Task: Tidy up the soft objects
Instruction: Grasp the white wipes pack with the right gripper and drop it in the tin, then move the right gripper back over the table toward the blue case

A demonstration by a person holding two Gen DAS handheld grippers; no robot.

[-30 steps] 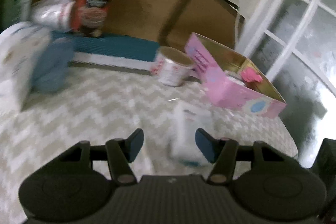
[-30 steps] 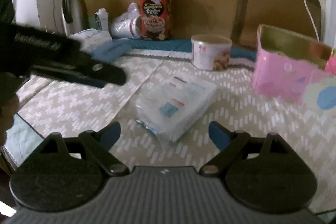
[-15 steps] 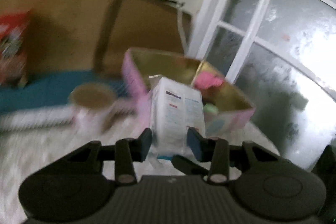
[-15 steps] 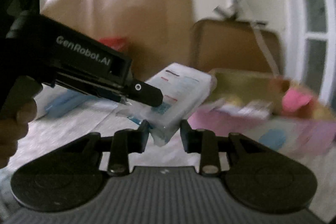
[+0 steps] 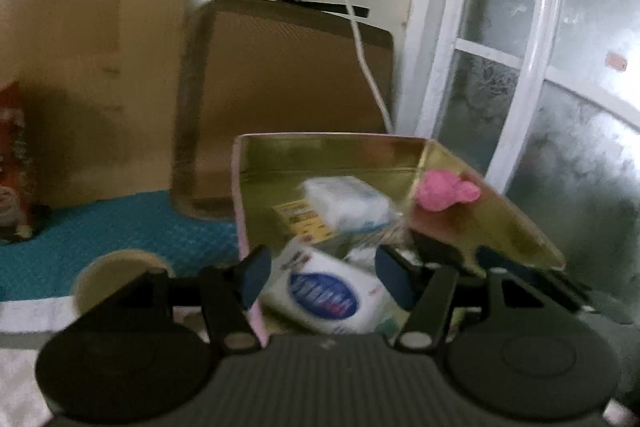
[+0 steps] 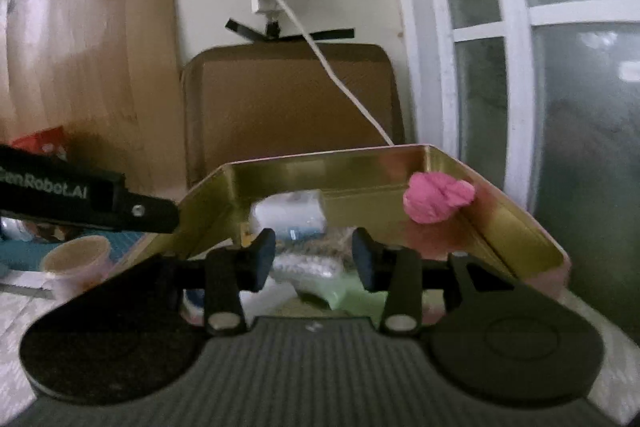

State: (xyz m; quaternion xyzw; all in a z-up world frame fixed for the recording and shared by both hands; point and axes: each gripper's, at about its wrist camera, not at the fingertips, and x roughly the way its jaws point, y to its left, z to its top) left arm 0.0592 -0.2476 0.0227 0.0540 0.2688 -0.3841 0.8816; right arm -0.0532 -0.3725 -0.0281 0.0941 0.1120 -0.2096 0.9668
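A pink box with a gold inside (image 5: 480,183) (image 6: 512,219) holds soft packs. A white tissue pack with a blue oval label (image 5: 328,295) lies in it, just below my left gripper (image 5: 320,277), which is open and empty over the box's near edge. Another white pack (image 5: 346,201) (image 6: 290,211) lies deeper in. A pink soft toy (image 5: 444,191) (image 6: 438,201) sits on the right rim. My right gripper (image 6: 314,259) is open and empty over the box, above a clear wrapped pack (image 6: 308,267) and a green pack (image 6: 356,297).
A paper cup (image 5: 120,267) (image 6: 76,257) stands left of the box on a teal mat (image 5: 120,231). A brown board (image 5: 288,75) leans on the wall behind. A white cable (image 6: 332,71) hangs to the box. A window (image 5: 540,47) is at the right. The left gripper's body (image 6: 80,199) crosses the right view.
Both grippers carried the white tissue pack from the table to the pink box and opened. The pack now lies inside the box.
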